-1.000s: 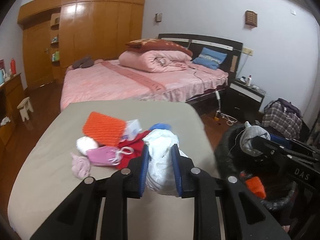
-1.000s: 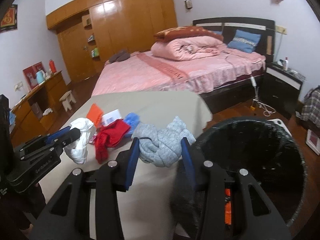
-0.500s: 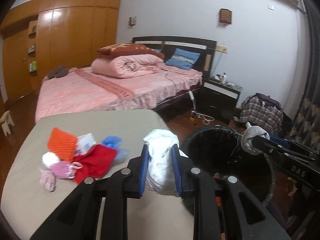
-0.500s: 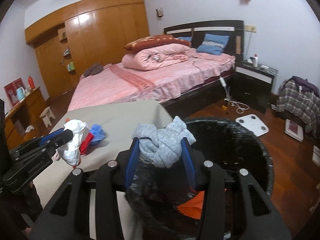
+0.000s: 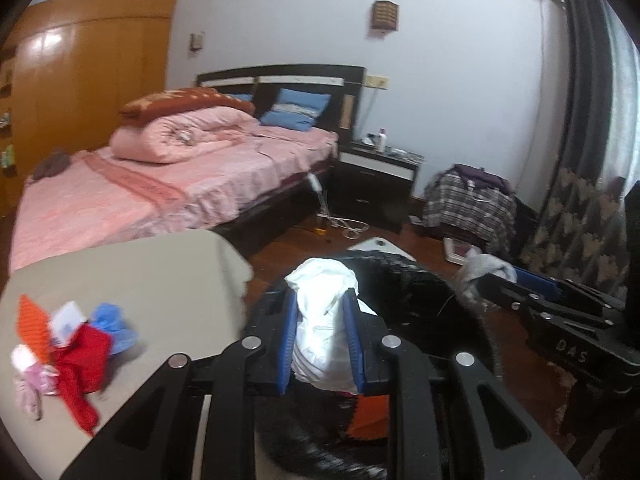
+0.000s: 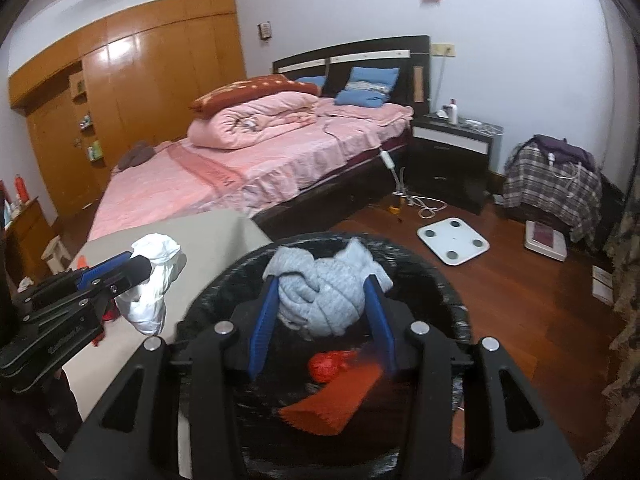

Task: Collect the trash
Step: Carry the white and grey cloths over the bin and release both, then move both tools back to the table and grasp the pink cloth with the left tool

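My left gripper pinches the white wad, jaws easing apart, bin just beneath; my right gripper loosens around the grey bundle over the bin.

R gripper, jaws opening, w/ knotted grey knit cloth between blue pads, above black-lined round bin holding orange pieces. L gripper grips white crumpled bag over beige table's bin-side edge.

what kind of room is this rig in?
A home bedroom, most likely: a made-up bed with pink bedding, a nightstand beside it, and a wall of wooden wardrobes behind.
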Tool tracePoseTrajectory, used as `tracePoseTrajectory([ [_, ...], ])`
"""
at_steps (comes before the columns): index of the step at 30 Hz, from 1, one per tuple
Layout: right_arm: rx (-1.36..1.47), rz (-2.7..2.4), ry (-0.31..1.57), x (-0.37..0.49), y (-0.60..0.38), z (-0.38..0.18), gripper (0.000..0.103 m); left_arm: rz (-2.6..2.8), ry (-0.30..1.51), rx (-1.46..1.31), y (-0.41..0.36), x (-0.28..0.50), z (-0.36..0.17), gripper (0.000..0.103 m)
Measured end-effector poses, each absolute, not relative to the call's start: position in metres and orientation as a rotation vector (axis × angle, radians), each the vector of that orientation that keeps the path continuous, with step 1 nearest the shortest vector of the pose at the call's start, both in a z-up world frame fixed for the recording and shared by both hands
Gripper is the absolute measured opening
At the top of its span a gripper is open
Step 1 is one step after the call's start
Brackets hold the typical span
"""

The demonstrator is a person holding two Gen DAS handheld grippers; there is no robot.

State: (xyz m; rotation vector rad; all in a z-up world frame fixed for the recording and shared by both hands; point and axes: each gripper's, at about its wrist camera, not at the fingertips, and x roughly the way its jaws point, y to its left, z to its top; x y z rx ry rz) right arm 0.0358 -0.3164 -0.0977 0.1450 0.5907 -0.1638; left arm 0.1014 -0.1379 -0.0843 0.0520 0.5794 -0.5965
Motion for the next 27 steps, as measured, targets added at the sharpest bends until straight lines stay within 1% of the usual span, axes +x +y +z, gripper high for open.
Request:
tracePoseTrajectory([
  [1,0.144,-0.173,0.592,0.036,-0.319,-0.099,0.052,-0.617,0.591,0.049,-0.144,0.104,-0.086,0.028],
  [2,0.142,-0.188,0.593,0.035,-0.323,-0.1,0.057,-0.626,0.596,0.044,-0.146,0.105,-0.087,0.033],
  [3,0.141,-0.203,0.592,0.036,-0.326,-0.101,0.066,-0.633,0.601,0.04,-0.147,0.107,-0.088,0.042],
  [4,0.142,-0.222,0.589,0.034,-0.329,-0.102,0.07,-0.631,0.602,0.037,-0.147,0.108,-0.089,0.048],
  [5,0.144,-0.227,0.588,0.034,-0.332,-0.102,0.072,-0.627,0.6,0.036,-0.146,0.108,-0.089,0.05],
  [6,0.145,-0.232,0.587,0.034,-0.333,-0.102,0.08,-0.622,0.598,0.036,-0.144,0.109,-0.089,0.054],
  [7,0.145,-0.236,0.584,0.033,-0.334,-0.102,0.09,-0.603,0.591,0.037,-0.139,0.108,-0.089,0.061],
  [8,0.142,-0.242,0.576,0.032,-0.333,-0.102,0.092,-0.589,0.587,0.036,-0.134,0.11,-0.088,0.064],
  [10,0.142,-0.232,0.567,0.032,-0.33,-0.101,0.097,-0.547,0.574,0.033,-0.12,0.108,-0.086,0.075],
  [12,0.151,-0.205,0.577,0.036,-0.322,-0.101,0.097,-0.508,0.567,0.036,-0.107,0.109,-0.085,0.082],
  [16,0.157,-0.15,0.591,0.045,-0.3,-0.101,0.098,-0.405,0.568,0.035,-0.065,0.105,-0.088,0.09],
  [27,0.078,0.081,0.614,0.087,-0.187,-0.112,0.098,-0.077,0.605,0.025,0.066,0.098,-0.115,0.091],
])
